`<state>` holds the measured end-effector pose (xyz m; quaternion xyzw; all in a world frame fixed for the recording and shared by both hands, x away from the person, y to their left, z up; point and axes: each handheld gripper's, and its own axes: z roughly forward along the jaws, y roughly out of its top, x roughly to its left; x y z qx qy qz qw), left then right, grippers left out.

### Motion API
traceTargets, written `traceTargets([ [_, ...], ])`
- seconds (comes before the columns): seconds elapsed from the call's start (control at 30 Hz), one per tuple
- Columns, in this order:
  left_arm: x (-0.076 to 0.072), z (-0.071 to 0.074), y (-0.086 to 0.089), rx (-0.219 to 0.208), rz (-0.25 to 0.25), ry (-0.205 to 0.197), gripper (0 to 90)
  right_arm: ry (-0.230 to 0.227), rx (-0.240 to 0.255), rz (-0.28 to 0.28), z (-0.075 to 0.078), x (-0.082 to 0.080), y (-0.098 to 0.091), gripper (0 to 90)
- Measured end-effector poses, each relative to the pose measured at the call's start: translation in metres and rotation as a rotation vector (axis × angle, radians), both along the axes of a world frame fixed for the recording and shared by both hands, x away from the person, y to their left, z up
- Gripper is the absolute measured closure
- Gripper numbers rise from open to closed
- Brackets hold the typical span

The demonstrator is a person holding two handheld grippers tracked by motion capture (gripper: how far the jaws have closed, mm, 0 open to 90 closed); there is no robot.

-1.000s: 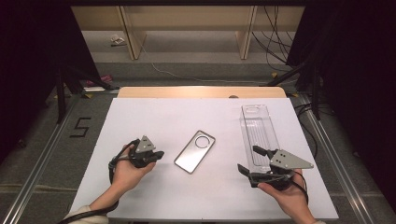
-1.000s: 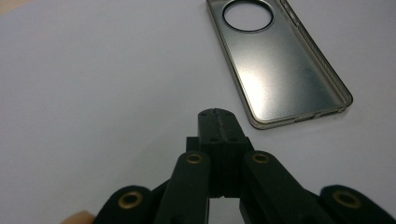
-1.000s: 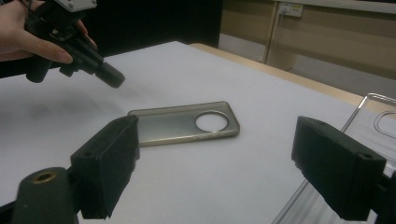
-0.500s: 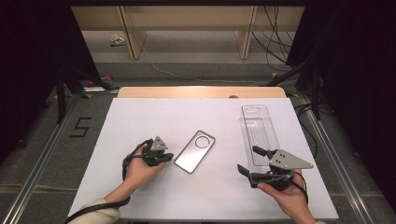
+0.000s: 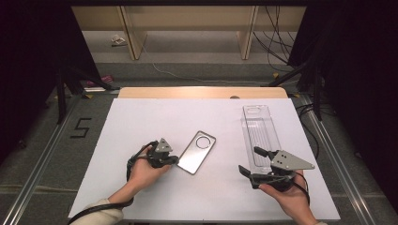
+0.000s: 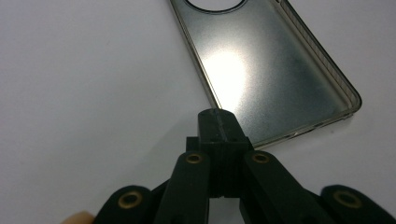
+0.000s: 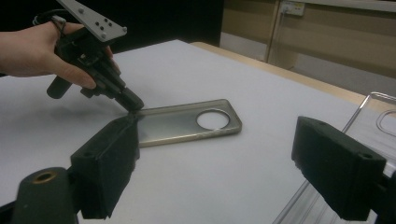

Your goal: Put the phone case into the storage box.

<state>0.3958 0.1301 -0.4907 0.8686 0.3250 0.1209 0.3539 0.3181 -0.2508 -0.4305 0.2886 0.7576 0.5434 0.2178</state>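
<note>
A smoky translucent phone case [image 5: 197, 152] with a round camera hole lies open side up in the middle of the white table [image 5: 155, 117]. My left gripper [image 5: 174, 161] is shut with nothing between its jaws. Its tip sits at the case's near left edge, as the left gripper view shows: gripper [image 6: 218, 116], case [image 6: 275, 74]. My right gripper [image 5: 249, 161] is open and empty, held level at the near end of a clear plastic tray [image 5: 260, 133]. The right gripper view looks between its fingers [image 7: 109, 172] at the case [image 7: 182, 123] and the left gripper [image 7: 133, 105].
The clear tray [image 7: 383, 116] lies lengthwise on the right half of the table. A wooden strip [image 5: 202, 92] borders the far edge. Metal rails [image 5: 328, 150] run along both sides on the floor, and dark stands and cables are beyond.
My left hand has moved right and slightly down, bringing its shut tip up to the phone case's edge. The right hand and the case have stayed put.
</note>
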Motion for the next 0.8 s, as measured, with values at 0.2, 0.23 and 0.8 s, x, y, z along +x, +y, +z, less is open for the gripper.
traceTargets([
  [0.2,-0.003,0.0,-0.005,-0.011,-0.028,0.011,89.7,-0.002,0.0,0.001,0.0,0.0,0.0,16.3],
  [0.23,-0.003,0.0,-0.006,-0.013,-0.034,0.013,89.6,-0.001,0.0,0.001,0.0,0.0,0.0,16.3],
  [0.8,-0.012,0.0,-0.025,-0.016,-0.095,0.006,89.6,0.001,-0.003,0.003,0.0,0.0,0.001,16.3],
])
